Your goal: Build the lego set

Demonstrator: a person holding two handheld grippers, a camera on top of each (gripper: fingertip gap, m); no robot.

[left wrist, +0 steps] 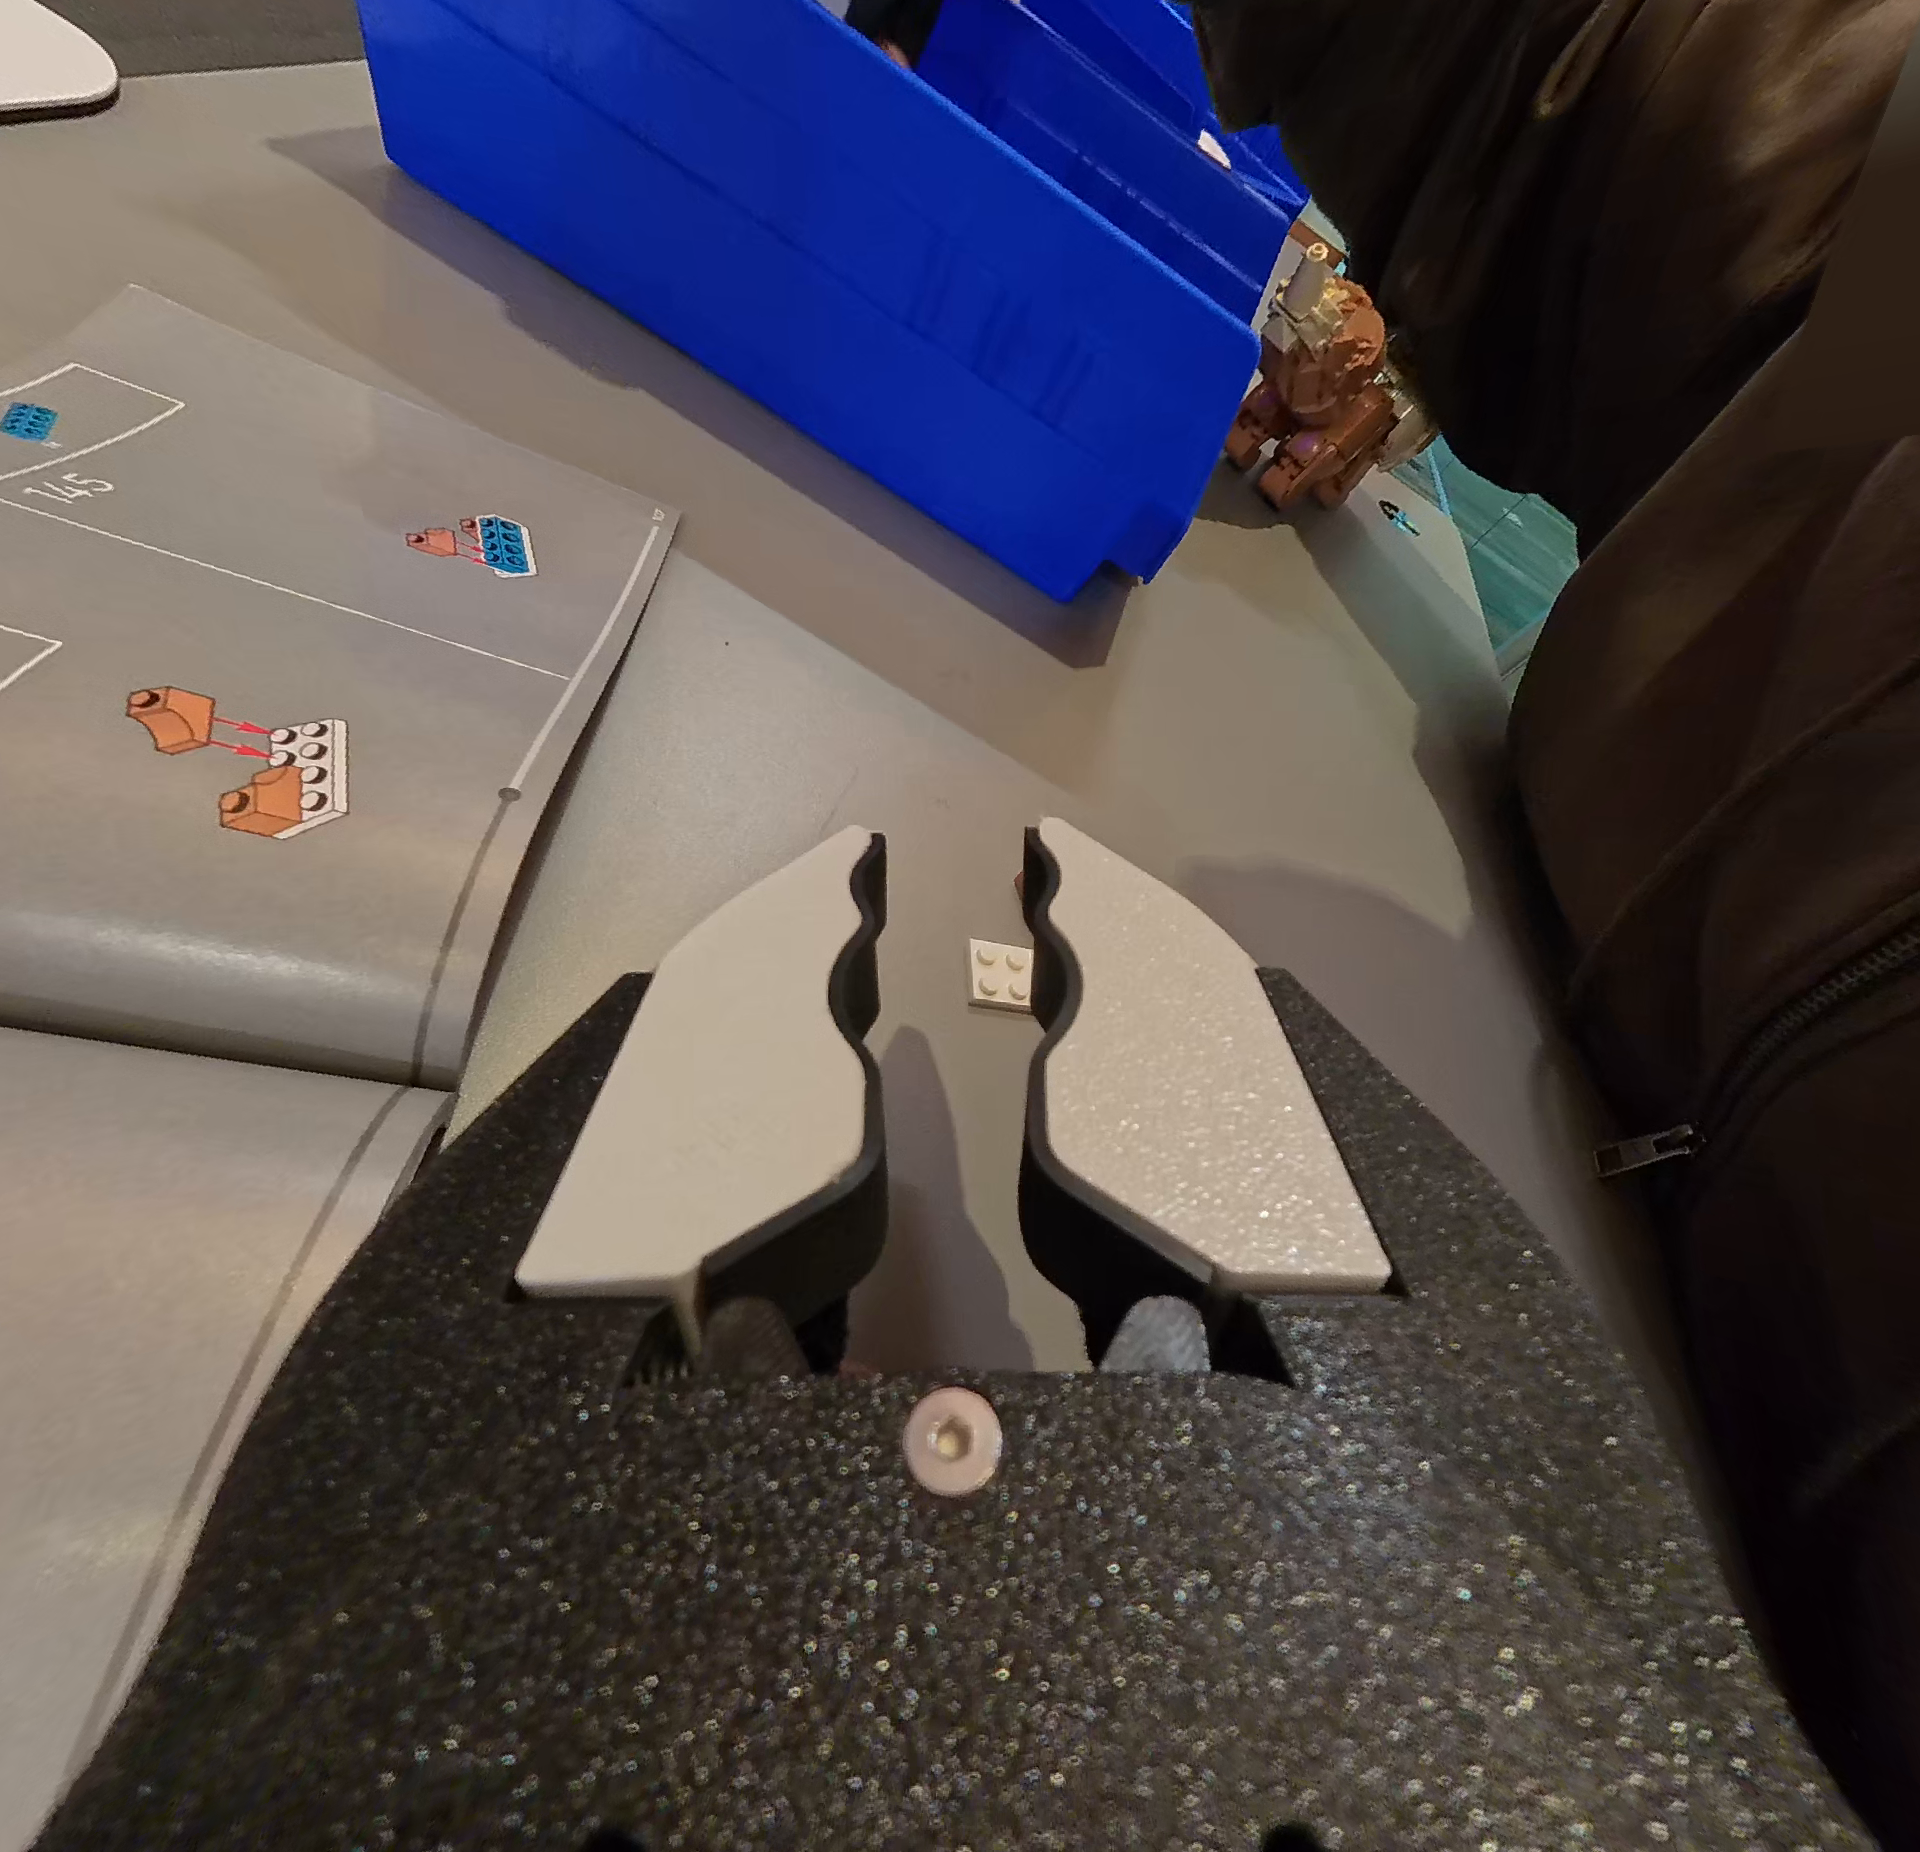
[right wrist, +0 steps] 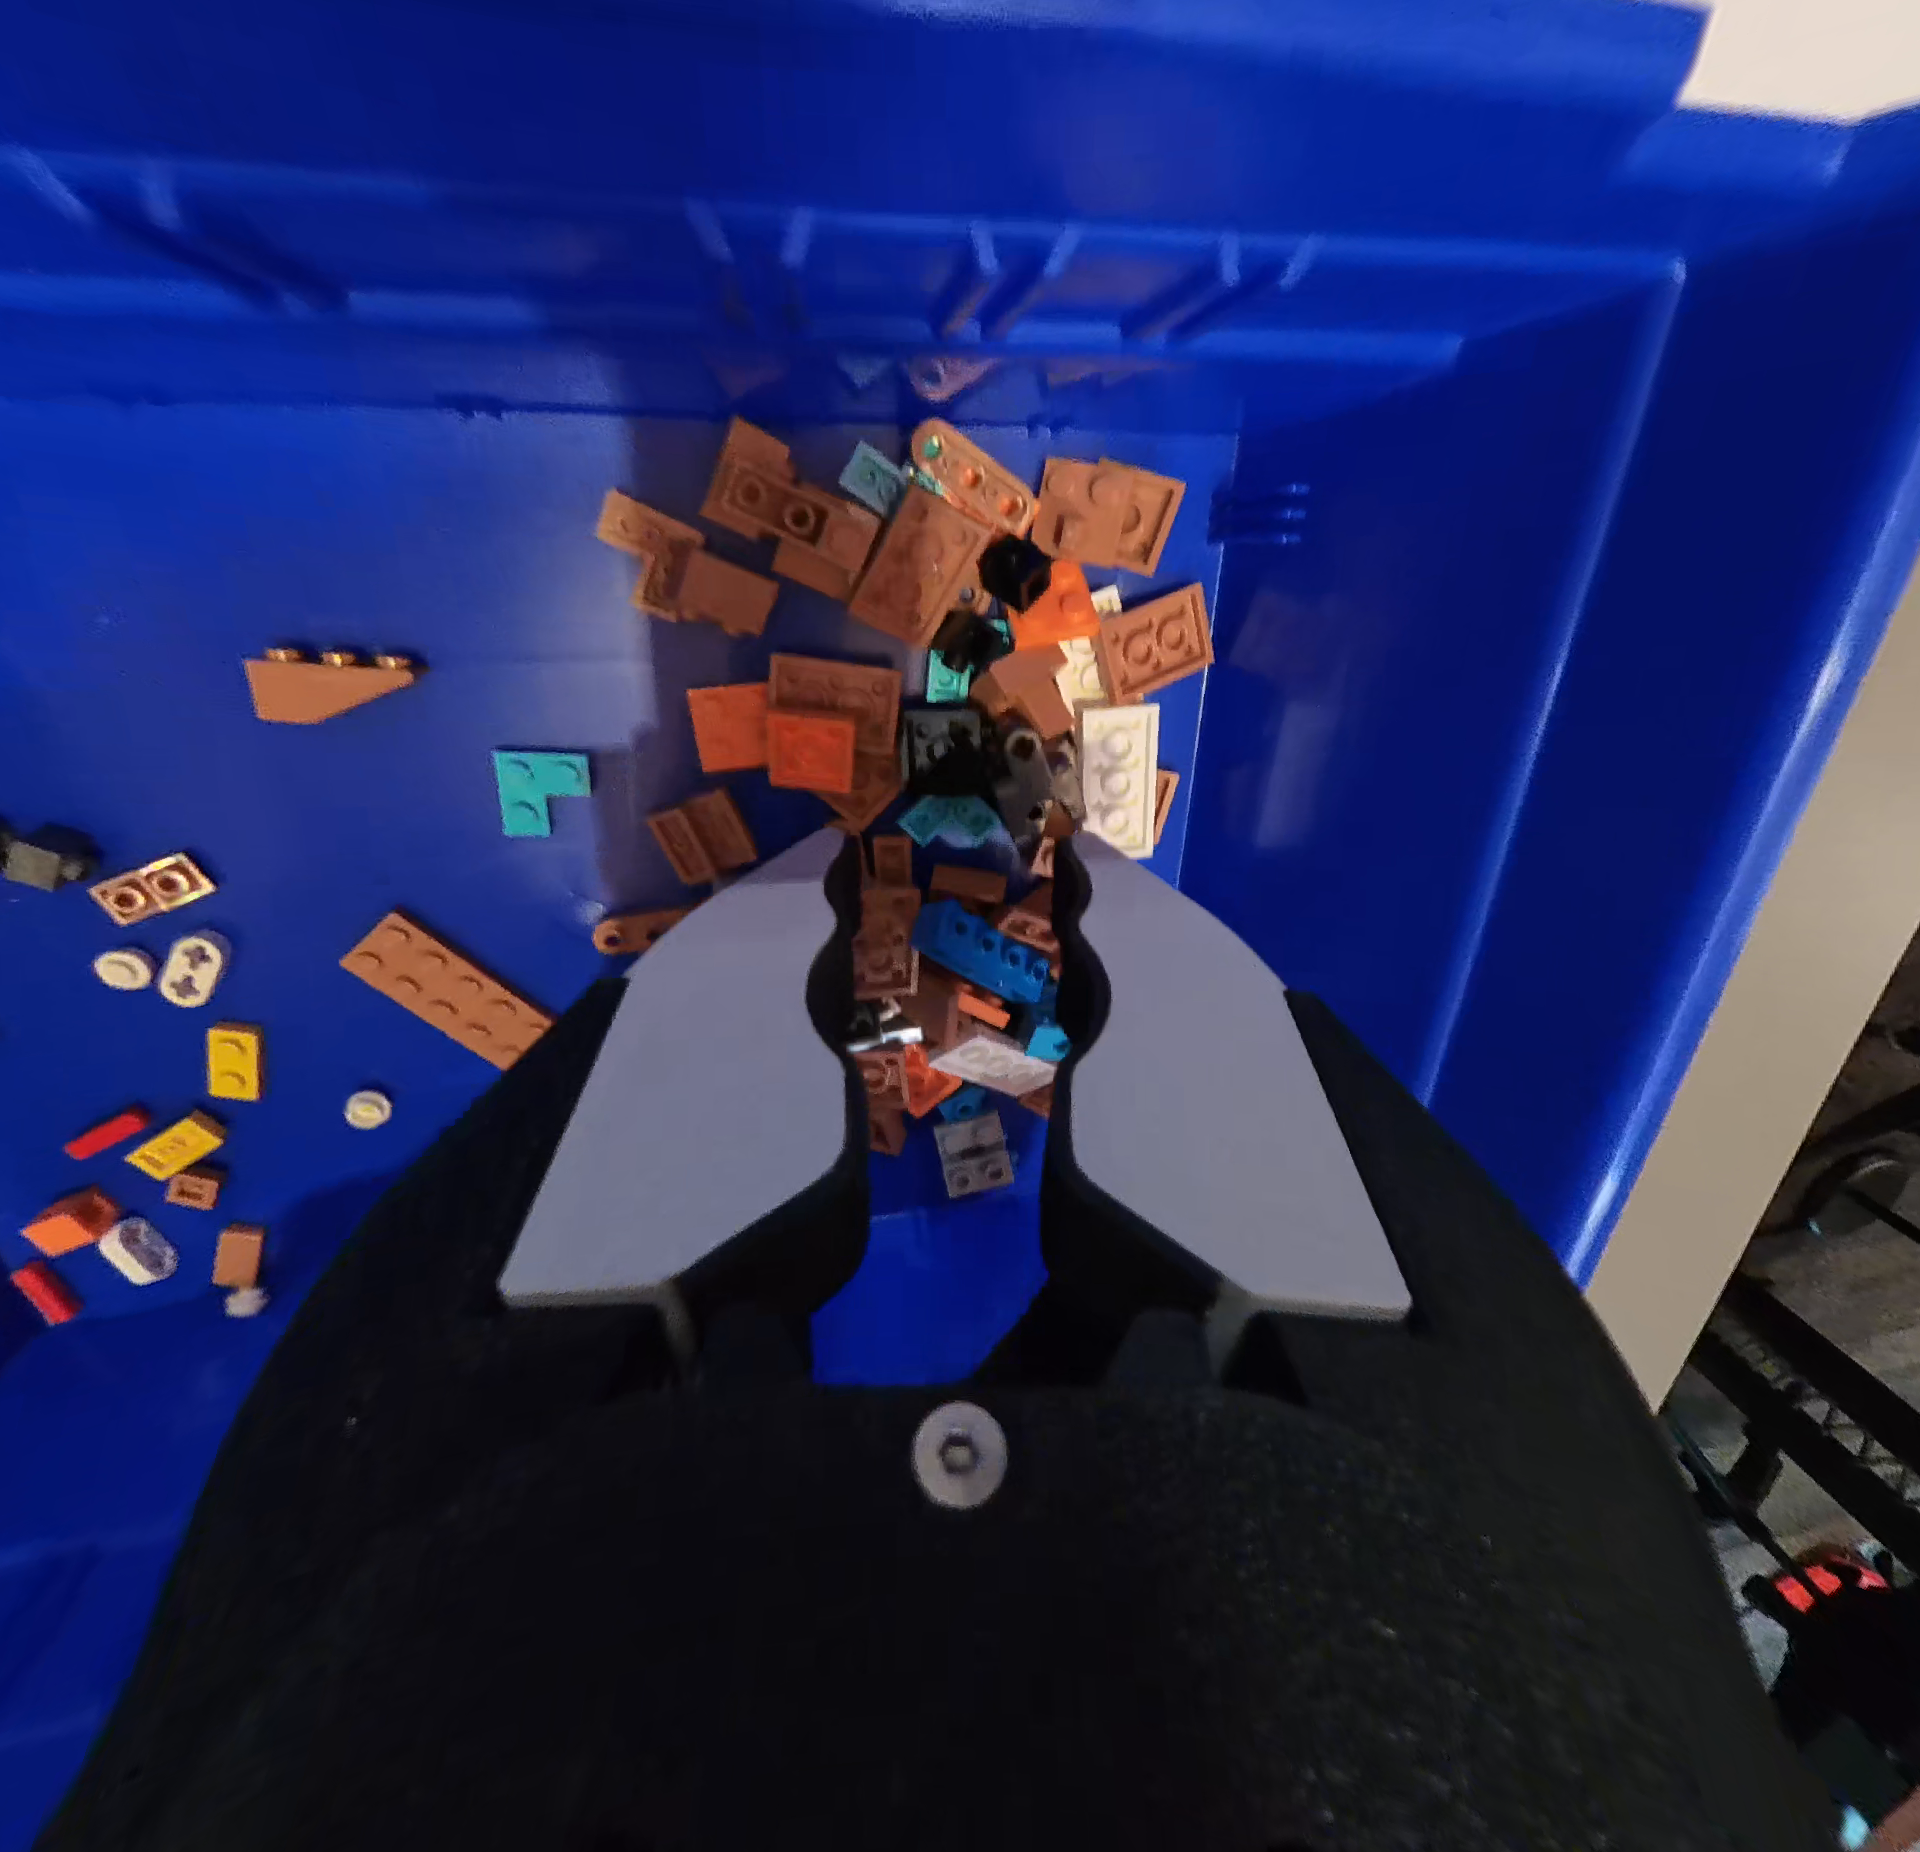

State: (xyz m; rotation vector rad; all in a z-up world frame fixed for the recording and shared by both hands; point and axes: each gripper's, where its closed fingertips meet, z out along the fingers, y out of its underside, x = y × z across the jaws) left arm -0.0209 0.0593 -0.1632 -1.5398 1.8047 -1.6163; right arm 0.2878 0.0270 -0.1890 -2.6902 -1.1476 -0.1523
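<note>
In the left wrist view my left gripper (left wrist: 954,846) hangs open and empty above the grey table. A small white 2x2 plate (left wrist: 1000,971) lies on the table between its fingers, close to the right one. A bit of brown piece (left wrist: 1019,880) peeks out beside the right fingertip. A partly built brown lego model (left wrist: 1320,400) stands beyond the blue bins. In the right wrist view my right gripper (right wrist: 956,852) is open inside a blue bin (right wrist: 1538,659), over a heap of brown, orange, black, teal and white pieces (right wrist: 935,659). A blue brick (right wrist: 987,945) lies between its fingers.
An open instruction booklet (left wrist: 260,711) lies on the table at left. Blue bins (left wrist: 831,244) stand across the back. A person's dark jacket (left wrist: 1714,763) fills the right side. Loose yellow, red and white pieces (right wrist: 156,1127) are scattered on the bin floor at left. Tip to tip, the grippers are about 30 cm apart.
</note>
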